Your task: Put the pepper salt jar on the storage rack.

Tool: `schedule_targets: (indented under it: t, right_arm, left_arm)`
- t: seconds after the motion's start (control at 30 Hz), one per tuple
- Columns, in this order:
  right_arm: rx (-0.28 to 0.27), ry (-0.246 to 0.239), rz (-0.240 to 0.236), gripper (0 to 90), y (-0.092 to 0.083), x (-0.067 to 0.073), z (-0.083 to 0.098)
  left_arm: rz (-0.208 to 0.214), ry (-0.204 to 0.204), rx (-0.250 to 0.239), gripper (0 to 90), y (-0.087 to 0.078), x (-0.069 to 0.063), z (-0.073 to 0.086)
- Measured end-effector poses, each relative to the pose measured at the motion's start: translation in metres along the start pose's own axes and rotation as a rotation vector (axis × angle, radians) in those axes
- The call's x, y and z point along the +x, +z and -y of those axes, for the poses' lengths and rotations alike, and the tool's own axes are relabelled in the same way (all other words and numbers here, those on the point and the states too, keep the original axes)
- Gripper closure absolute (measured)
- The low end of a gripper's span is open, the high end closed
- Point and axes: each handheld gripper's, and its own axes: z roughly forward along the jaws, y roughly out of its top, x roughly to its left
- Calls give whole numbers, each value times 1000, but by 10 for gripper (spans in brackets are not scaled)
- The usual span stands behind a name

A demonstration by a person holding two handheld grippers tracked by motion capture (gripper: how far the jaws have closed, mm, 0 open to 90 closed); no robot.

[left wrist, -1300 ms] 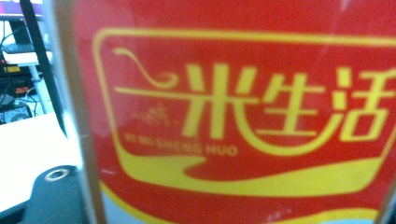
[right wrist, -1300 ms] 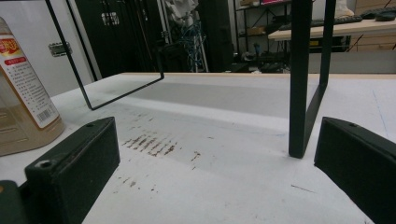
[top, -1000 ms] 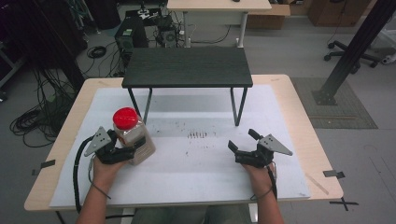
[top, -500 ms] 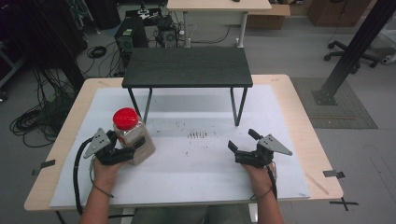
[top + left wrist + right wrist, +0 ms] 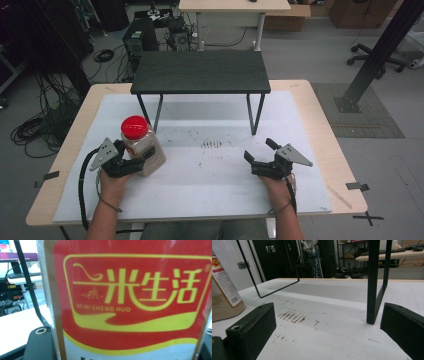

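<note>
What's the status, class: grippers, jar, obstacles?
Left gripper shut on red-lidded jar, upright on the mat. Right gripper open, empty. Black shelf stands beyond the jar.

I see my two grippers, both black with blocky jaws, each topped by a grey three-cornered plate. A black cable loops from the left gripper (image 5: 131, 159) and another trails from the right gripper (image 5: 258, 153). My forearms are bare, no sleeves.
</note>
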Motion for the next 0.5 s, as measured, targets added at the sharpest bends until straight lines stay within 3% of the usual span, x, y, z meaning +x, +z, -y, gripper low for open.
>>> schedule_targets:
  t: [0.5]
  right_arm:
    - [-2, 4, -1, 0, 0, 0, 0]
  left_arm:
    - [7, 13, 1, 265, -5, -5, -18]
